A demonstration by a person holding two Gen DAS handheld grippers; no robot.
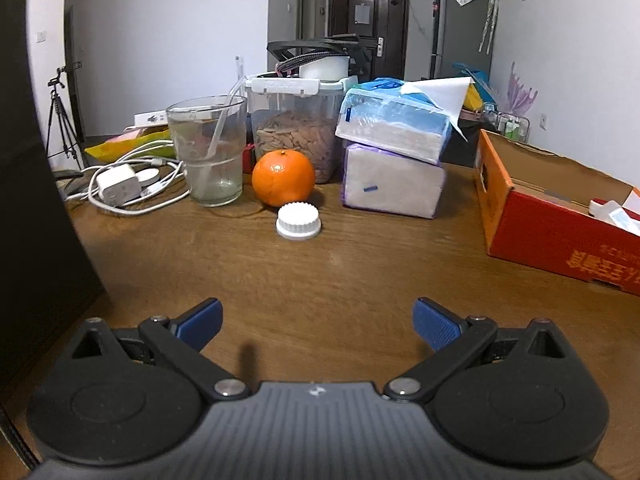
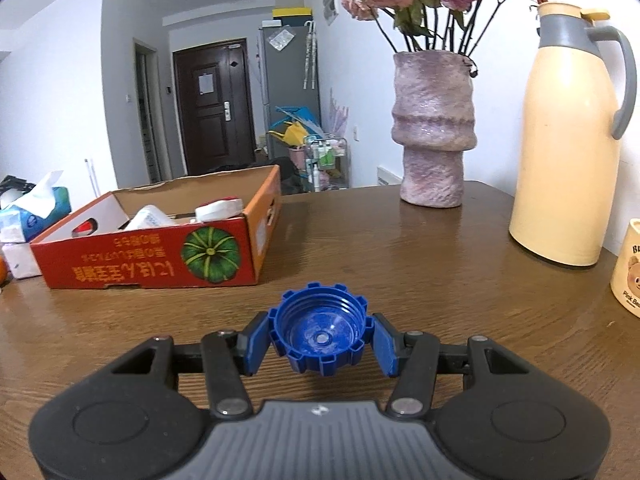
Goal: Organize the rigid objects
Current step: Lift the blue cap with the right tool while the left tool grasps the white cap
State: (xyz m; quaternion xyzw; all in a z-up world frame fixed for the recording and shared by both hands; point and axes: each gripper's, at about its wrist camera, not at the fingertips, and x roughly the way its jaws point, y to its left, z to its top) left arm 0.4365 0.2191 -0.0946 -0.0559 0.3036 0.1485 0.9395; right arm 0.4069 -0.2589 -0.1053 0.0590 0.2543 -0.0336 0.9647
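**Blue cap held, white cap waiting**

The right gripper (image 2: 322,346) is pinching the blue cap (image 2: 320,334) above the table (image 2: 400,248), probably for the cardboard box (image 2: 152,256). The left gripper (image 1: 318,320) is spread and empty, facing the white cap (image 1: 298,220) beside the orange (image 1: 283,177)

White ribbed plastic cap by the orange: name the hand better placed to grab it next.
Left. The left gripper is open, empty and faces the white ribbed plastic cap; the right gripper holds a blue toothed plastic cap.
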